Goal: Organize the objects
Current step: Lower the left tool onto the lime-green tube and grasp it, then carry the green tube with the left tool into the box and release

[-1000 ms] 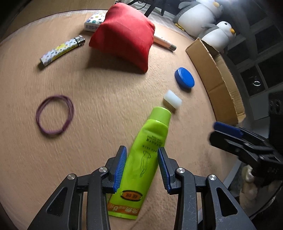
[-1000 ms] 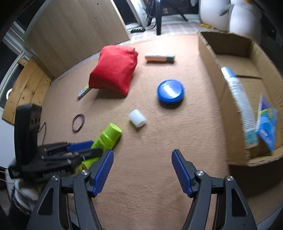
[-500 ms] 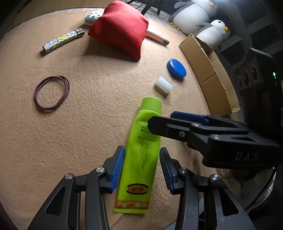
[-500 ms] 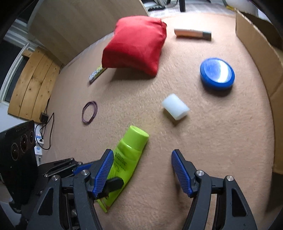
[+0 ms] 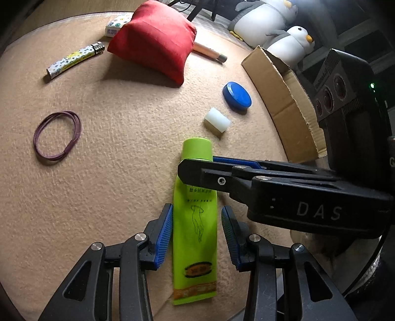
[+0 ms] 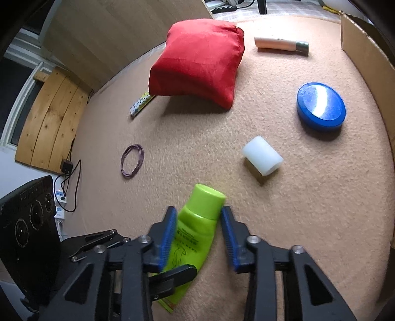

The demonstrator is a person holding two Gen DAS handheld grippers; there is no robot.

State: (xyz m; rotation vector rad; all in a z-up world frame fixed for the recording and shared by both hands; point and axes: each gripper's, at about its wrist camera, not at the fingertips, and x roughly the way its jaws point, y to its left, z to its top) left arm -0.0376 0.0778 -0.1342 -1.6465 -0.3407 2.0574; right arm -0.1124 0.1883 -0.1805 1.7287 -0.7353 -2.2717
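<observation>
A lime-green tube [image 5: 195, 222] lies flat on the tan felt table top [image 5: 111, 187], its cap pointing away from me. My left gripper [image 5: 197, 234] straddles the tube's middle; its left pad touches the edge and a thin gap shows at its right pad. My right gripper [image 6: 198, 222] reaches in from the right across the tube's neck [image 6: 197, 217], just below the cap. Its jaws are closing with the neck between them, and slim gaps still show at both pads. In the left wrist view the right gripper [image 5: 195, 168] covers the tube's shoulder.
On the table lie a red pouch [image 5: 153, 42], a patterned lighter [image 5: 74, 59], purple hair bands [image 5: 76, 128], a white cylinder [image 5: 217, 121], a blue round tin [image 5: 237, 95] and a pink tube [image 6: 279, 43]. An open cardboard box [image 5: 284, 98] stands at the right edge, with penguin plush toys [image 5: 261, 22] behind it.
My right gripper came down from the right over the tube's cap end and its jaws narrowed around the neck. The left gripper stayed astride the tube, edging slightly along it.
</observation>
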